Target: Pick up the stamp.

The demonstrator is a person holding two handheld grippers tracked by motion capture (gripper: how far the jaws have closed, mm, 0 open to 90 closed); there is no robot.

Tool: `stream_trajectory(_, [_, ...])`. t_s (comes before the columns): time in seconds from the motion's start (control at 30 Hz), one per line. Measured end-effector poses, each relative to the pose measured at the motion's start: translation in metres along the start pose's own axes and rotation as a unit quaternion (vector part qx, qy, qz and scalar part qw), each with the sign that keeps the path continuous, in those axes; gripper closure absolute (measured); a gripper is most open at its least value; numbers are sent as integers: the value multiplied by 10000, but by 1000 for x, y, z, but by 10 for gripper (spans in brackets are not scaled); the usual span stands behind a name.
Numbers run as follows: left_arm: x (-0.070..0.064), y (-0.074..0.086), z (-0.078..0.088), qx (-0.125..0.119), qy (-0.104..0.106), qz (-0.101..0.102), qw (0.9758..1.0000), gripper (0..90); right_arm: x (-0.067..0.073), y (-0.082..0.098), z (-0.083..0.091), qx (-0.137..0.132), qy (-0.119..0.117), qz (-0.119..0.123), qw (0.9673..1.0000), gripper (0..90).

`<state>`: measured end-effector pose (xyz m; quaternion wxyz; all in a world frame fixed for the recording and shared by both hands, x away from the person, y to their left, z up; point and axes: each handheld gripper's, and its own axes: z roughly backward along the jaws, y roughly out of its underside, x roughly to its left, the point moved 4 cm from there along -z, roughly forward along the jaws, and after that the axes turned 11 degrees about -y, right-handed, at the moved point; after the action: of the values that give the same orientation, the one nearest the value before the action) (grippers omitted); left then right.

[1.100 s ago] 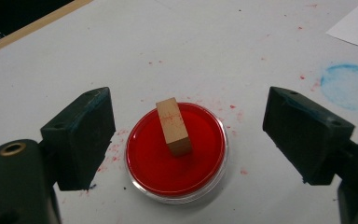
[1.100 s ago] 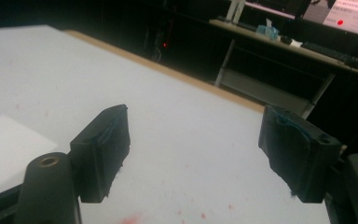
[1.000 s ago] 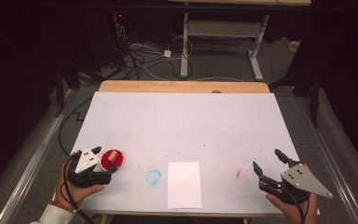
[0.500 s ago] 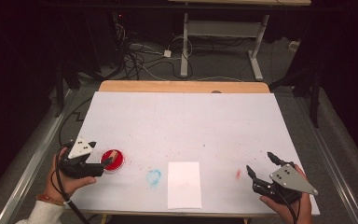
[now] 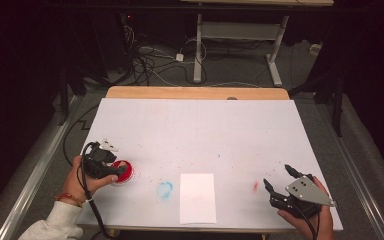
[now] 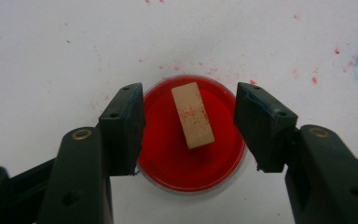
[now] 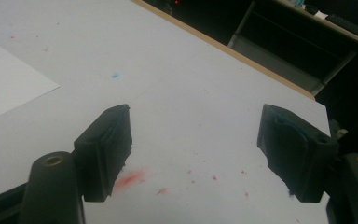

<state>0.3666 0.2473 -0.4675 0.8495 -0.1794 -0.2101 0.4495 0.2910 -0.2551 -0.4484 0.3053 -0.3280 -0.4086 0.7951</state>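
I am looking down on a white counter with 2 handheld tongs. The left tongs are hanging directly over a shallow round dish of red ink, near the counter's left front edge. Their jaws have just been closing and are now standing about half open, 1 on each side of a small wooden stamp block. The pads are not touching it yet.

The block is standing upright in the middle of the dish, its tan top faintly printed in red. I am judging it light, rigid and unbreakable, but its base is likely wet with ink, so it could slide or smear. I am aiming to take hold across its 2 long flat sides, above the ink line.

The dish is holding only the red ink and the block. Red specks are dotting the counter around it.

The right tongs are resting near the right front corner, jaws wide and holding nothing. Between the hands, a blank sheet of paper is lying flat, with a blue smudge just left of it and a red smudge to its right.
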Motion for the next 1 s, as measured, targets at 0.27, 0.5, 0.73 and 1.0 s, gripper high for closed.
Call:
stream_trajectory(0.27, [-2, 1, -12, 135, -5, -28, 9999, 655, 0, 1, 0, 5, -10, 10, 10000, 265])
stream_trajectory(0.5, [-3, 2, -15, 98, -12, -160, 9998, 735, 0, 1, 0, 6, -20, -4, 10000, 266])
stream_trajectory(0.73, [-5, 3, -14, 14, -61, -198, 9998, 738, 0, 0, 0, -42, -55, -20, 10000, 267])
stream_trajectory(1.0, [-2, 8, -10, -97, -206, -241, 9994, 738, 0, -2, -5, -19, -64, 6, 10000, 268])
